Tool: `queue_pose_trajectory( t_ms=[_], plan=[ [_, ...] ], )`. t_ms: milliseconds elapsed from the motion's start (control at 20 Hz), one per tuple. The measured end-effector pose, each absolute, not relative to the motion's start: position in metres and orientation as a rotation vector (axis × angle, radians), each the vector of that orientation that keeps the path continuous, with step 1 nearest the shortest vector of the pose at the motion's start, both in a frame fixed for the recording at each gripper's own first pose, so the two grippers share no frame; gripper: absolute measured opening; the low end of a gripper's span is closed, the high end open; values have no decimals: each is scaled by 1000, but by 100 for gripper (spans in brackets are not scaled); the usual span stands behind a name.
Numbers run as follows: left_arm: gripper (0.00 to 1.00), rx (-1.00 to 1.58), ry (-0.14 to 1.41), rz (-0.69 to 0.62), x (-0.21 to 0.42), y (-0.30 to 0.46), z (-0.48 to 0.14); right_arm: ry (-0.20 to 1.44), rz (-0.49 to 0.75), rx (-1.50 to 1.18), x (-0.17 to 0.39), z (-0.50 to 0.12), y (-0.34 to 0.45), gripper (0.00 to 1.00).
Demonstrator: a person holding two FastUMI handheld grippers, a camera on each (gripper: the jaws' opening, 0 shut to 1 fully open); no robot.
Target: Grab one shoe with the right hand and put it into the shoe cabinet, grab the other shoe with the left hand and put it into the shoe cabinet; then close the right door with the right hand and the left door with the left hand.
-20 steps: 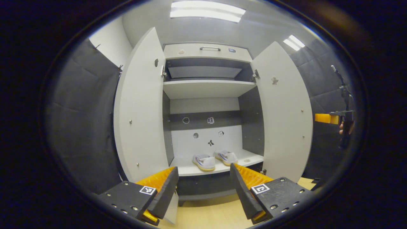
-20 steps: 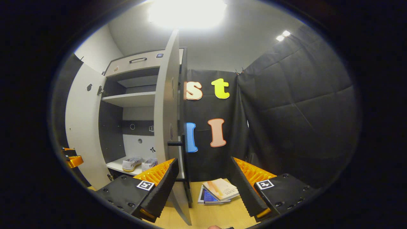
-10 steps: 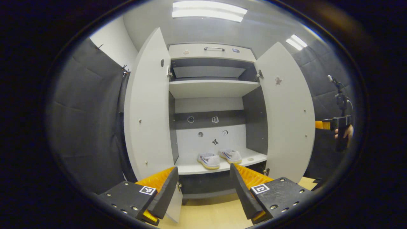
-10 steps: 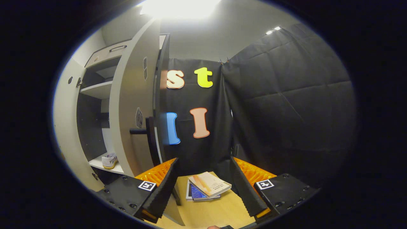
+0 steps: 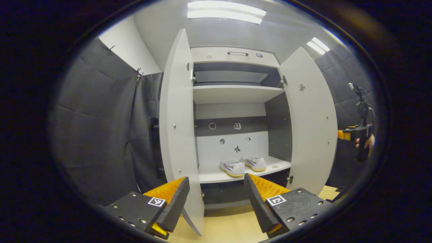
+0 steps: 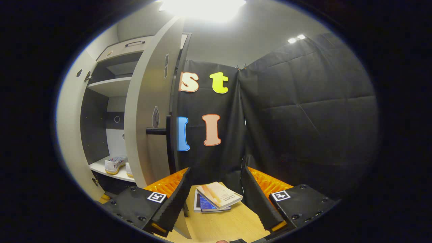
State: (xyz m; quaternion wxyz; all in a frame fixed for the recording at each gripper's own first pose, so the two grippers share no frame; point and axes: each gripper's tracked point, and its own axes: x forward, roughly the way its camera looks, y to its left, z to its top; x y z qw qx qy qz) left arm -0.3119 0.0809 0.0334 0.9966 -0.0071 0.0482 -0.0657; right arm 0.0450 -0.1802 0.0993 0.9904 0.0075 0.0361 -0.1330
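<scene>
Books lay on the floor in the right gripper view; both shoes sat shelved in the left gripper view. Both grippers hovered, fingers apart, empty.

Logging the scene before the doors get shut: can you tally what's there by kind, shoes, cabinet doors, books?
Shoes: 2, first shoe and second shoe, both on the bottom shelf
Cabinet doors: 2, left door and right door, both open
Books on the floor: 2, top book, lower book
Total: 6
</scene>
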Motion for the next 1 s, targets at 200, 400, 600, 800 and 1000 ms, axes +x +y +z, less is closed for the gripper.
queue_pose_trajectory(
  t_ms=[200,400,600,800,1000],
  plan=[
    [93,-16,88,-128,-311,95,34,81,-272,17,42,99,-171,97],
    [93,-16,90,-127,-309,106,31,93,-258,6,42,101,-158,97],
    [93,-24,85,-126,-307,113,32,94,-252,5,40,102,-149,97],
    [93,-18,83,-128,-307,120,31,101,-227,5,41,102,-134,97],
    [93,-24,83,-119,-308,129,29,95,-160,21,46,104,-104,96]
  ],
)
